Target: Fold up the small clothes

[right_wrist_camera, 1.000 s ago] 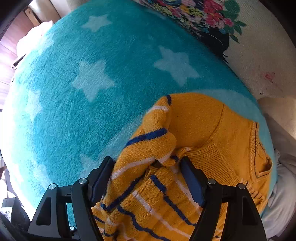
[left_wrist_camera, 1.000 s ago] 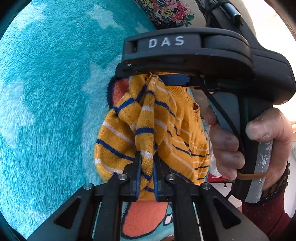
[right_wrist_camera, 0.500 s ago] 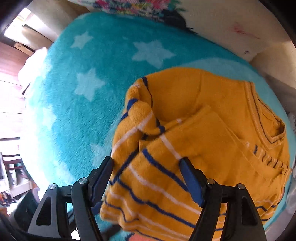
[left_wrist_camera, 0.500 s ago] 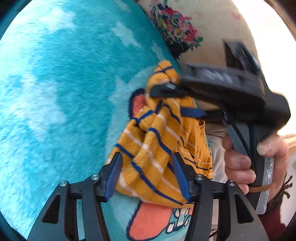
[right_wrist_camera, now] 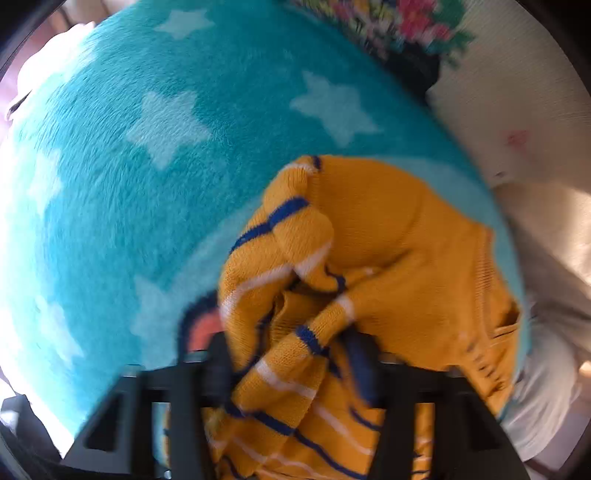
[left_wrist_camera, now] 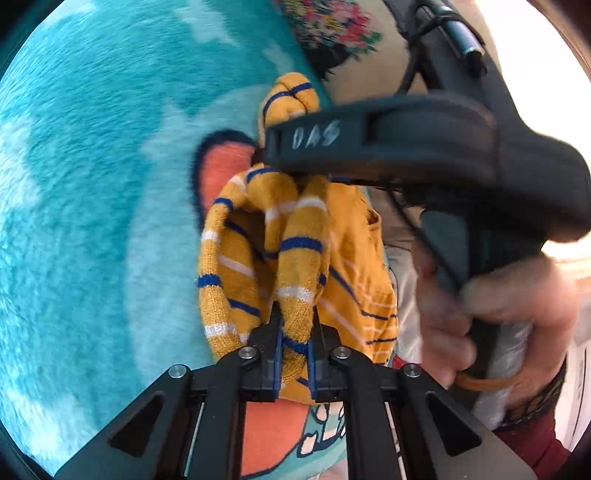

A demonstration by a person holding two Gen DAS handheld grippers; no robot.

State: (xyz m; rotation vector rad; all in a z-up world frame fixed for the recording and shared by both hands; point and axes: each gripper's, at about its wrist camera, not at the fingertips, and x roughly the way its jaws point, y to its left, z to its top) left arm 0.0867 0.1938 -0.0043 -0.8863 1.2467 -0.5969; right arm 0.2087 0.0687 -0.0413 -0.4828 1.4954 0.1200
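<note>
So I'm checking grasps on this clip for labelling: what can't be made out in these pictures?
- Right gripper, right wrist view: motion blur and the yellow striped sweater draped over its fingers hide whether it is clamped.
- Sweater's lower edge, both views: cut off by the frame and gripper bodies.
- Left gripper, left wrist view: clearly shut on a fold, but the right gripper's body hides the sweater's upper part.

Left gripper (left_wrist_camera: 294, 347) jaws pinch a striped fold of the yellow sweater (left_wrist_camera: 280, 258), bunched over the teal star blanket (left_wrist_camera: 92, 184). Right gripper (left_wrist_camera: 406, 147), marked "DAS", crosses above the sweater, held by a hand (left_wrist_camera: 495, 317); its fingertips are hidden. Floral cushion (left_wrist_camera: 332, 33) behind
</note>
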